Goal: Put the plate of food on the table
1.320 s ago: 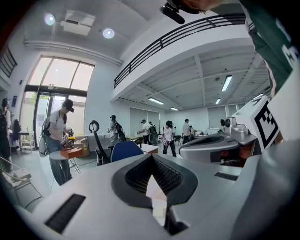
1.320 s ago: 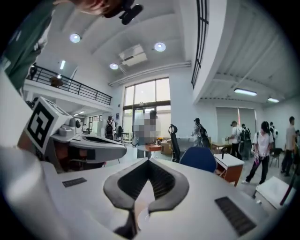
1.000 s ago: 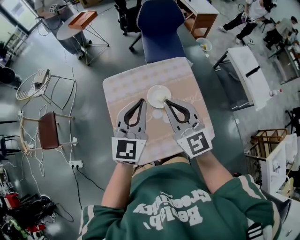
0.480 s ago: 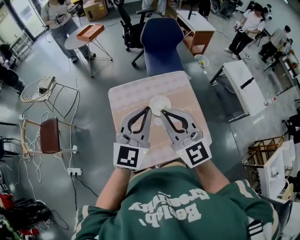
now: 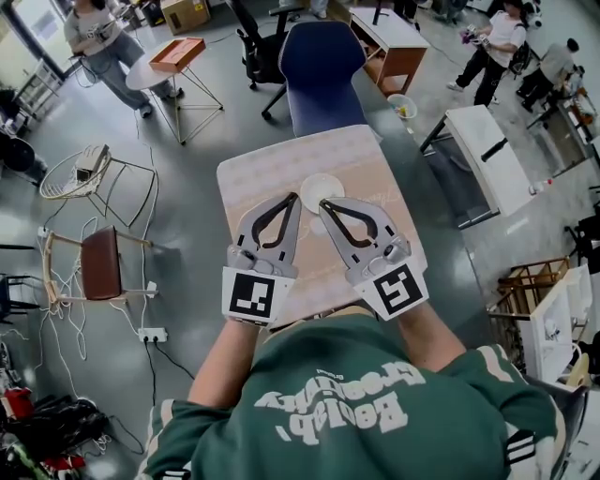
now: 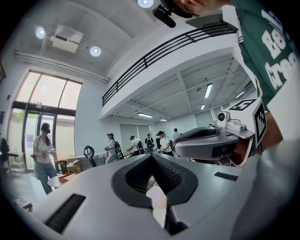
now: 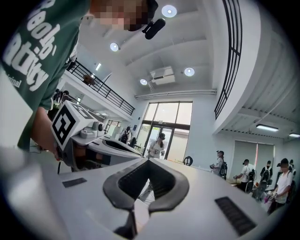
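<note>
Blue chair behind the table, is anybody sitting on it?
No, the blue chair at the far side of the table has nobody on its seat in the head view.

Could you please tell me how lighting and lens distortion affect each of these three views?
Head view: evenly lit, wide-angle, the room bowing outward around the table, and the plate a plain white patch with no detail. Left gripper view: strong fisheye with black corners, the windows blown out. Right gripper view: the same fisheye, with a ceiling lamp glaring.
</note>
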